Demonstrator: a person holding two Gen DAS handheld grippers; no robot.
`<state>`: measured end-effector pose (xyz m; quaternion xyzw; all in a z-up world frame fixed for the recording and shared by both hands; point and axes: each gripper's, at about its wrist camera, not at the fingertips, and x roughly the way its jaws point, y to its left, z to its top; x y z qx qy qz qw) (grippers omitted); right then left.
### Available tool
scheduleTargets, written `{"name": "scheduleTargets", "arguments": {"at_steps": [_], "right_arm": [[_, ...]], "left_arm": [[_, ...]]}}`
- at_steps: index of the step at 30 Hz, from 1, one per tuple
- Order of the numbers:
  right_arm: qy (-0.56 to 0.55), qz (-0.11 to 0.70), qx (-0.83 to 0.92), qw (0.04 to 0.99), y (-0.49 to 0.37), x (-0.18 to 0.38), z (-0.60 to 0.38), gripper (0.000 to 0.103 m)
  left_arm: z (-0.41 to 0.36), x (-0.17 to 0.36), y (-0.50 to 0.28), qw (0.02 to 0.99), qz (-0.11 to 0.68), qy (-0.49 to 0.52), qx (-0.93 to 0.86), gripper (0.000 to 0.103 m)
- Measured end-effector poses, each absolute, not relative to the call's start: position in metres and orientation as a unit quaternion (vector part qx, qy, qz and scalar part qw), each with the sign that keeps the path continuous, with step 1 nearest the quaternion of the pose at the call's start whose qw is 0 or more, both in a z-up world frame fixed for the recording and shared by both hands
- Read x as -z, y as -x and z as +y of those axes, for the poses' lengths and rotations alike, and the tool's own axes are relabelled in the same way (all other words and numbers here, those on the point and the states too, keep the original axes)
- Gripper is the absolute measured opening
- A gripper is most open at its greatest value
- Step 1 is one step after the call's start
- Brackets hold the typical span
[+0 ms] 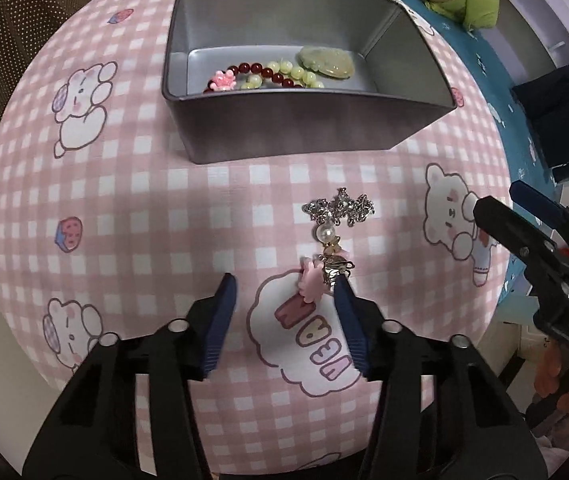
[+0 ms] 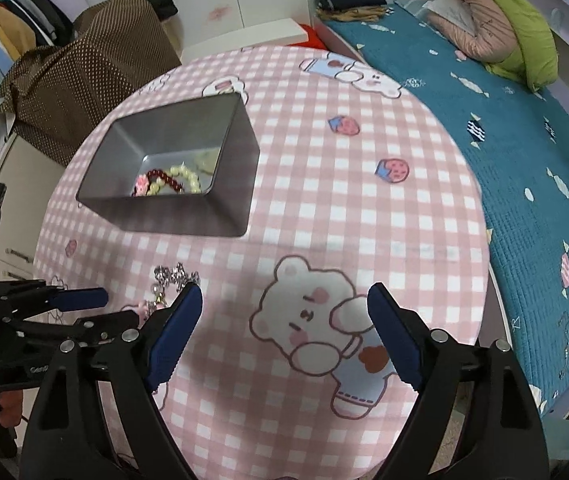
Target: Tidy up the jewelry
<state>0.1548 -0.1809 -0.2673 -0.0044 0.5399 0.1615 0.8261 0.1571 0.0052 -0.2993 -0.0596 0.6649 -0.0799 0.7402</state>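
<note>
A grey metal tin stands on the pink checked tablecloth and holds a dark red bead bracelet, a pale green bead bracelet, a pink flower charm and a jade pendant. A silver chain with a pearl and a pink charm lies on the cloth in front of the tin. My left gripper is open, its right fingertip touching the chain's pink charm end. My right gripper is open and empty over a bear print, right of the chain. The tin also shows in the right wrist view.
The round table's edge borders a bed with a teal quilt on the right. A pink and green jacket lies on the bed. A brown dotted cloth covers furniture behind the table on the left.
</note>
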Motion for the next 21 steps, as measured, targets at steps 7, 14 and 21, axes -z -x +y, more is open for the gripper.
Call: {"name": "scheduleTargets", "arguments": {"at_steps": [7,14,21], "right_arm": [[0.01,0.547,-0.172,0.819,-0.156,0.274,-0.176,0.081],[0.013,0.551,-0.179,0.815,-0.159,0.277,-0.17,0.081],[0.012,0.55,-0.195,0.812,-0.16,0.277,-0.162,0.081]], "left_arm": [[-0.011,0.307,-0.162,0.743,0.663,0.041,0.083,0.041],[-0.027,0.308,-0.168,0.751,0.653,0.033,0.087,0.012],[-0.004,0.299,-0.169,0.752,0.65,0.072,0.085,0.004]]}}
